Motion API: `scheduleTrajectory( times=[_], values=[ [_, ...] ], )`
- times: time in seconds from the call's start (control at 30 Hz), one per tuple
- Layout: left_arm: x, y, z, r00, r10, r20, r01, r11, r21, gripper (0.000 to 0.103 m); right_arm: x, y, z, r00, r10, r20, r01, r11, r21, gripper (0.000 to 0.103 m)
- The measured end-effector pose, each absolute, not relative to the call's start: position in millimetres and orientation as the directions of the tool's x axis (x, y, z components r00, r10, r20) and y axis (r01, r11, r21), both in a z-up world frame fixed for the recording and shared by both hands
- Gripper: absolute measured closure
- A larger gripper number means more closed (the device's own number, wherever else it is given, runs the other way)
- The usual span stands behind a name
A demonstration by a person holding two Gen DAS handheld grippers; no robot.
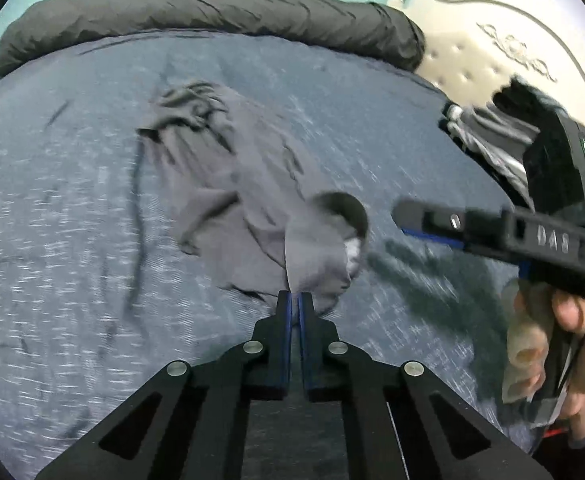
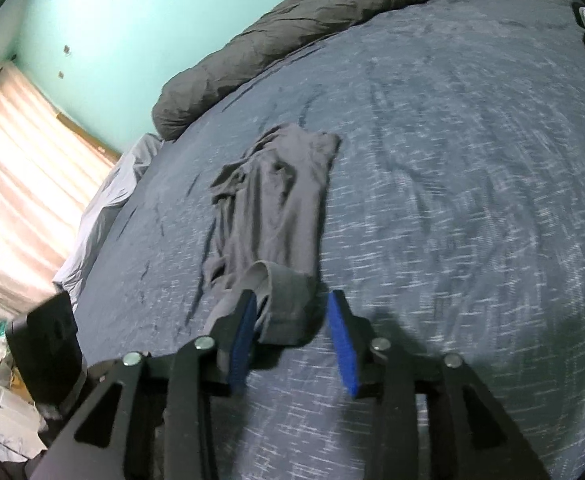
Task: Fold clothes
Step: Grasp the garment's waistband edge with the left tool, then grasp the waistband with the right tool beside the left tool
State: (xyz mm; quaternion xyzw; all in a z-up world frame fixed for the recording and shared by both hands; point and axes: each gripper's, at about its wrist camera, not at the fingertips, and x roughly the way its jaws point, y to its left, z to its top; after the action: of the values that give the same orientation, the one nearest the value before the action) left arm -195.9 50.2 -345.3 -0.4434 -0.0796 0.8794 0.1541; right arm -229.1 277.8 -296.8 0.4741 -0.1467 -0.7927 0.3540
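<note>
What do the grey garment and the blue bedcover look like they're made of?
Grey garment: looks like thin, soft knit jersey with a matte finish; it drapes and bunches into fine wrinkles.
Blue bedcover: seems a heavier woven fabric, matte, with white heathered flecks and broad shallow creases. Motion blur leaves the weave uncertain.

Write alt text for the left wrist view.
The left gripper is shut on the near edge of a grey garment lying crumpled on a blue-grey bedspread. To the right, a hand holds the right gripper above the bed.
</note>
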Motion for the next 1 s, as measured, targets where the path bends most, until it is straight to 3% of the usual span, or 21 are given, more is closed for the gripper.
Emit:
scheduleTrajectory(
  times=[0.37, 0.7, 0.83, 1.0],
  values=[
    [-194, 34, -341, -0.578, 0.341, -0.742, -0.183, -0.940, -0.289, 0.102, -227, 244, -316, -0.244, -0.639, -0.730, 0.434, -0.745, 0.507, 0.058],
    [-188, 61, -350, -0.499, 0.414, -0.761, -0.252, -0.910, -0.330, 0.098, -235, 264, -324, -0.288, -0.631, -0.721, 0.350, -0.770, 0.534, 0.058],
    [-188, 66, -351, -0.485, 0.419, -0.768, -0.252, -0.907, -0.336, 0.060, -234, 266, -324, -0.288, -0.633, -0.718, 0.354, -0.767, 0.535, 0.058],
    [-191, 71, -357, -0.476, 0.409, -0.779, -0.251, -0.912, -0.326, 0.057, -234, 276, -327, -0.286, -0.638, -0.715, 0.348, -0.764, 0.543, 0.058]
  ],
)
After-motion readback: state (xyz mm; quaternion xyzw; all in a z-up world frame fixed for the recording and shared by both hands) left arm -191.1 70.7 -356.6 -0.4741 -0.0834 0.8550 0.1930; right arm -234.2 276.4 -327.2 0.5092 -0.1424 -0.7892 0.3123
